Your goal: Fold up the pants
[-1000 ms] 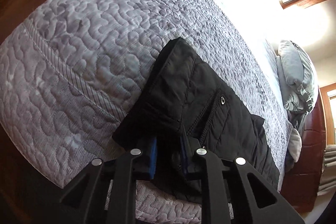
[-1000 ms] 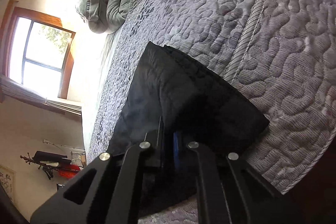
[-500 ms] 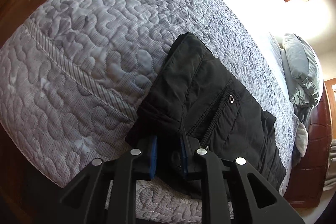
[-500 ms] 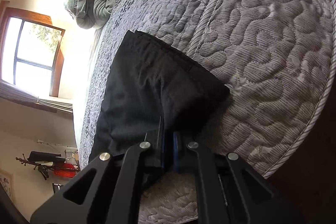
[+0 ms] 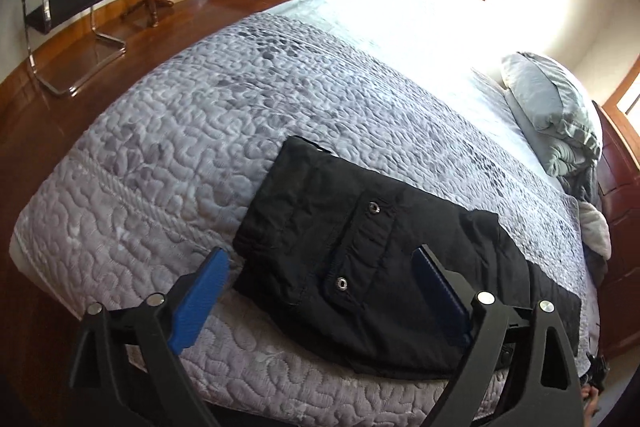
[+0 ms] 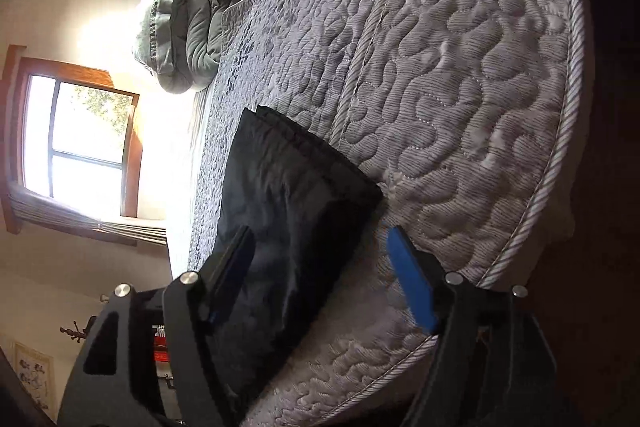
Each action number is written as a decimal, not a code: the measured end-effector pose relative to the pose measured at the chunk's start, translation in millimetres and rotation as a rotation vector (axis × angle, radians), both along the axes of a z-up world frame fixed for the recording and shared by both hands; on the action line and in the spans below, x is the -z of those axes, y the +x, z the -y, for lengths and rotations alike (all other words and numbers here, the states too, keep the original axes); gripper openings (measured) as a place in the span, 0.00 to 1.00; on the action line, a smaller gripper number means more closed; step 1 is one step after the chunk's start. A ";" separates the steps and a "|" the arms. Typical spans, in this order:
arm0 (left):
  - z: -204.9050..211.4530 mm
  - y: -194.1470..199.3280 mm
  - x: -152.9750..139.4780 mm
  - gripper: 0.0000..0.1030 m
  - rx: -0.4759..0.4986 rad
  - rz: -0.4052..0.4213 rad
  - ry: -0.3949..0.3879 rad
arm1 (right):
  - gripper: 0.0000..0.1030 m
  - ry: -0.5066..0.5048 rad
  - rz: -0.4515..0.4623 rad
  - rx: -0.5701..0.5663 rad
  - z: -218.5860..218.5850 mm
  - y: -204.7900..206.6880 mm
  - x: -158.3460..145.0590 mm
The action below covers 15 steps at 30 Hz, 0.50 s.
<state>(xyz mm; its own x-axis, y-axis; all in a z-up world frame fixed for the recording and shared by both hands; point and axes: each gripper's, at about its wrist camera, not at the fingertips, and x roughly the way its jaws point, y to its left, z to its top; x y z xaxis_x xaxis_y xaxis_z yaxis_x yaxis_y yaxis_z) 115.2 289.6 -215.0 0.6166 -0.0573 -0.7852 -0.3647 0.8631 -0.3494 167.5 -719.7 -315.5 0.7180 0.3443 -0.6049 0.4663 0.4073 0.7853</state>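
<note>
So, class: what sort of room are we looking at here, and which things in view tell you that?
Most likely a bedroom at home: a bed with a quilted grey cover, a pillow with bunched bedding at its head, and black pants laid out on it.

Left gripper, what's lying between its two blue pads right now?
The black pants lie between the open left gripper pads, resting on the quilt; the left wrist view shows it.
</note>
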 end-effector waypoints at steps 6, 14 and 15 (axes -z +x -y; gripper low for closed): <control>5.6 20.4 30.2 0.91 -0.005 -0.072 -0.053 | 0.70 0.025 0.004 0.002 -4.2 15.9 19.4; -4.9 15.9 56.3 0.91 -0.069 -0.136 -0.120 | 0.70 0.029 0.037 -0.005 -0.4 27.4 23.0; -5.6 15.4 57.3 0.91 -0.074 -0.138 -0.126 | 0.70 0.031 0.039 -0.004 0.1 28.4 23.5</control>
